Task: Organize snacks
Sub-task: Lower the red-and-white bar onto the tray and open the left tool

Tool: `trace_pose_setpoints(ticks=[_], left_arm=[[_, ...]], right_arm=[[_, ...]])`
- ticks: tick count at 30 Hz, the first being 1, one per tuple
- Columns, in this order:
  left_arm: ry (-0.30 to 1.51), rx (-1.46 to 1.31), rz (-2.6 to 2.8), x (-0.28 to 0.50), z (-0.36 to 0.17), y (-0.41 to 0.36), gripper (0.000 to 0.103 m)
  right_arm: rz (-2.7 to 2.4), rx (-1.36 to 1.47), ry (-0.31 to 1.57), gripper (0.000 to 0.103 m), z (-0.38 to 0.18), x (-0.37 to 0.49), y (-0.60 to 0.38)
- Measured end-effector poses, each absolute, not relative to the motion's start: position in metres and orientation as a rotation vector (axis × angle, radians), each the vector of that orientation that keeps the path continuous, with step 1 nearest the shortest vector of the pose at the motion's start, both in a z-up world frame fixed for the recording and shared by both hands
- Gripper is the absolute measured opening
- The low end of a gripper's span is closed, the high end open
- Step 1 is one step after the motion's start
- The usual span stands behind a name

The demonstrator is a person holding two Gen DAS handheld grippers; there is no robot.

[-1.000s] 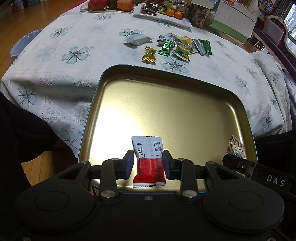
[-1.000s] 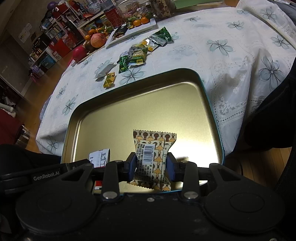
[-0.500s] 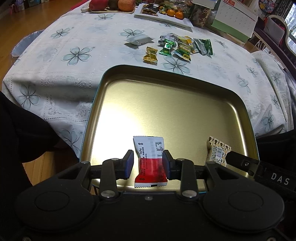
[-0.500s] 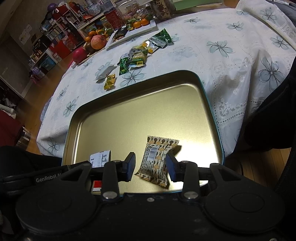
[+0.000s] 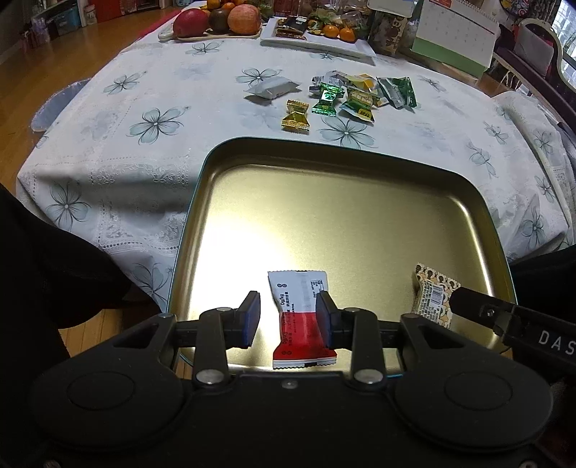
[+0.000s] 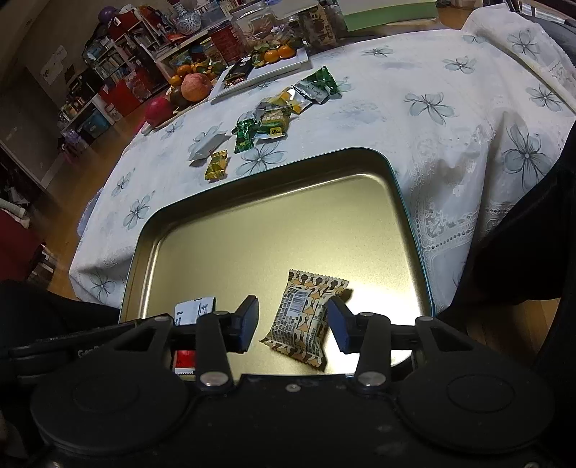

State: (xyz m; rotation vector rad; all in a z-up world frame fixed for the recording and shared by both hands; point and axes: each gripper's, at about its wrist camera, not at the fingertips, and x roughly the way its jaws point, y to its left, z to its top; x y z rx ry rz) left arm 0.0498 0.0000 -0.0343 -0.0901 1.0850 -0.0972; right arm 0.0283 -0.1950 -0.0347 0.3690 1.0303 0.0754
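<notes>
With both claws parked over the near edge of the gold tray [image 5: 360,201], status reads as follows.

Left gripper [image 5: 288,318]: jaws spread. Red-and-white snack packet [image 5: 300,324] lying flat on tray floor between the jaws, right jaw at or very near its edge, left jaw clear of it with a visible gap. Not pinched.

Right gripper [image 6: 293,324]: jaws spread. Brown patterned snack packet [image 6: 306,320] lying on tray floor between the jaws, barcode side up, slightly tilted; gap on the left side, right jaw close to its upper corner, contact impossible to confirm. Not pinched.

Same two packets visible across views: brown patterned one [image 5: 432,298] near the tray's right wall in left view, red-and-white one [image 6: 194,313] partly hidden behind the left claw's body in right view.

Remaining loose snacks on flowered tablecloth [image 5: 144,144], beyond the tray's far rim: gold candy [image 5: 296,116], green candy [image 5: 327,98], white packet [image 5: 271,88], small heap of green and yellow wrappers [image 5: 374,94].

Further back: fruit on a board [image 5: 223,21], white dish of small oranges and sweets [image 5: 316,41], desk calendar [image 5: 450,39].
</notes>
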Motion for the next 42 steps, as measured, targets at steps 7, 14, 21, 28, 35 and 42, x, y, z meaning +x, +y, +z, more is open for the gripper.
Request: trace_pose_setpoints(ticks=[7,14,21,28,35,42], left_arm=[[1.056,-0.031,-0.082,0.046,-0.032,-0.006,0.043],[1.044,-0.024,-0.075,0.046,-0.031,-0.007,0.047],[1.037,-0.020,-0.063,0.045,-0.030,-0.007,0.047],[0.996,0.018,-0.013,0.042,-0.023,-0.008,0.047],[0.950,0.089,0.085,0.044,-0.016,-0.011,0.048],[0.986,0.093,0.055,0.060,-0.012,-0.014,0.048]], right_arm=[[0.075,0.356,1.027,0.047,-0.034,0.027,-0.194],[0.075,0.352,1.028,0.047,-0.034,0.028,-0.193],[0.077,0.346,1.028,0.047,-0.033,0.027,-0.192],[0.082,0.311,1.028,0.047,-0.031,0.026,-0.188],[0.079,0.275,1.062,0.049,-0.033,0.032,-0.183],[0.103,0.202,1.086,0.049,-0.029,0.043,-0.178]])
